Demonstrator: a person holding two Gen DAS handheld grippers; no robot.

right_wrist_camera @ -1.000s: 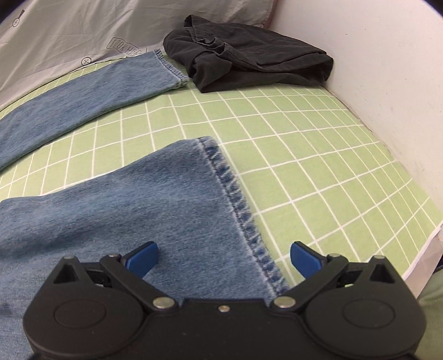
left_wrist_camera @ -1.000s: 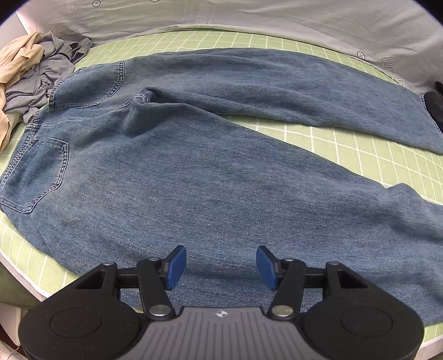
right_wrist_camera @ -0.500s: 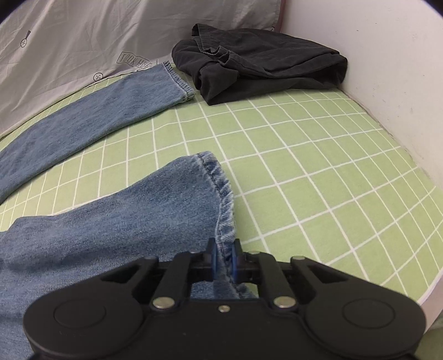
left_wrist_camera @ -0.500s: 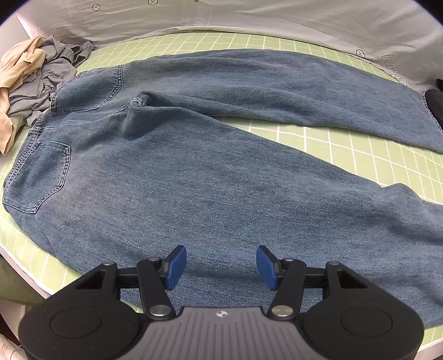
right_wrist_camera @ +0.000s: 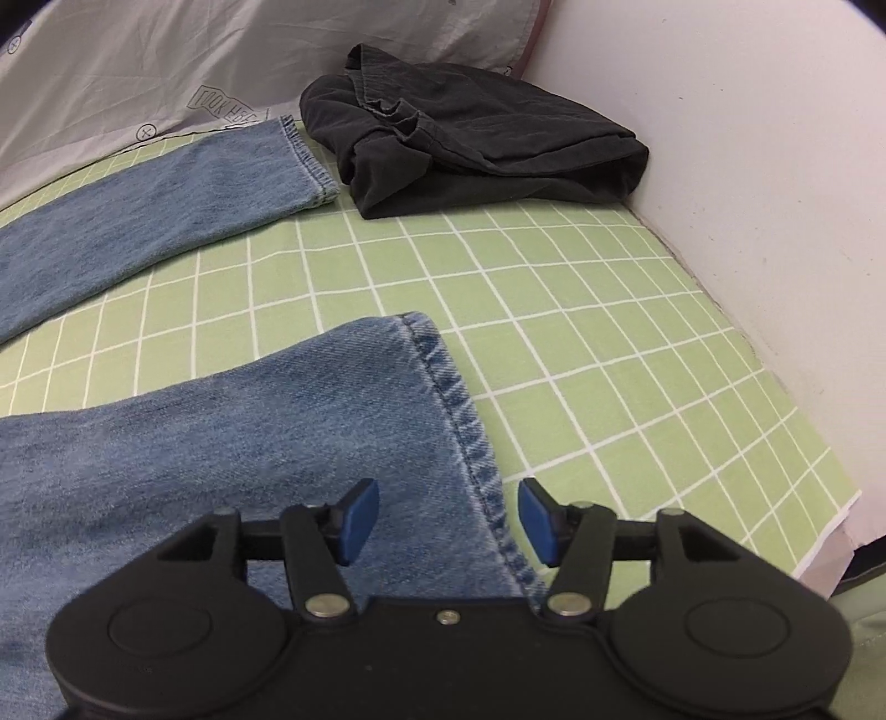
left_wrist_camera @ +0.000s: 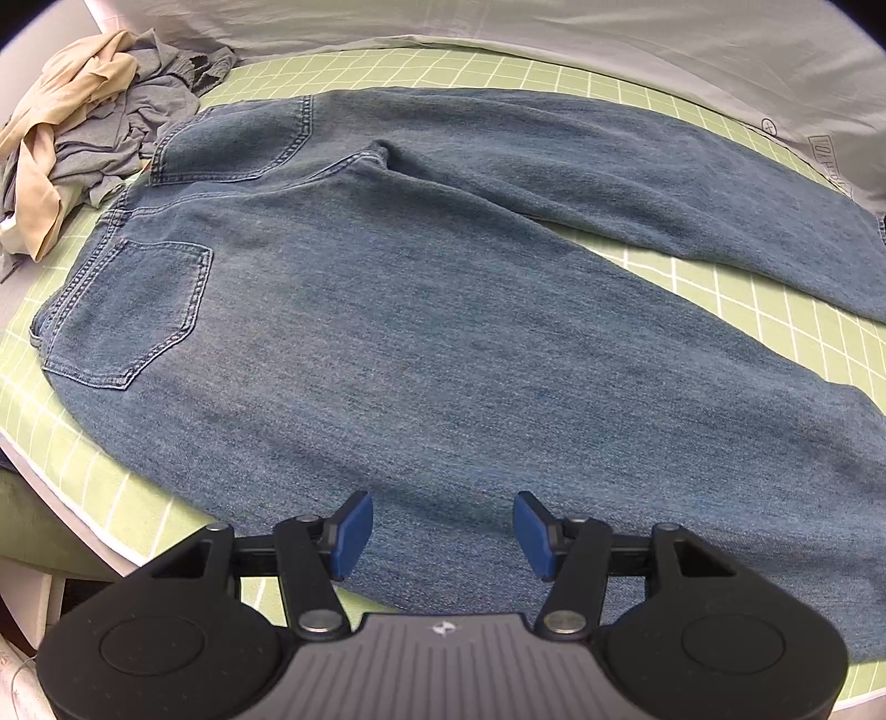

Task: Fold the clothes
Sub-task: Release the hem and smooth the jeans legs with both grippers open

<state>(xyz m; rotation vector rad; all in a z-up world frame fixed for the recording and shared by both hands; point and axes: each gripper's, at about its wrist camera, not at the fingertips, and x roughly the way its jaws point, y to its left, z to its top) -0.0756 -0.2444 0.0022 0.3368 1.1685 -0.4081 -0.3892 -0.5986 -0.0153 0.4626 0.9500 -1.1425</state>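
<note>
A pair of blue jeans [left_wrist_camera: 421, 310] lies flat, back side up, on a green checked sheet [left_wrist_camera: 720, 277], legs spread toward the right. My left gripper [left_wrist_camera: 442, 534] is open and empty, hovering over the near leg's thigh by the sheet's front edge. In the right wrist view the near leg's hem [right_wrist_camera: 459, 421] runs between the fingers of my right gripper [right_wrist_camera: 448, 520], which is open and holds nothing. The far leg's cuff [right_wrist_camera: 302, 160] lies farther back.
A heap of beige and grey clothes [left_wrist_camera: 83, 144] sits at the far left beside the waistband. A folded black garment [right_wrist_camera: 470, 149] lies in the back right corner against a white wall [right_wrist_camera: 747, 194]. A grey sheet [left_wrist_camera: 554, 33] covers the back.
My right gripper was shut on the near leg's hem half a second ago and has now opened, letting it go. The left gripper has shifted slightly right and stays open.
</note>
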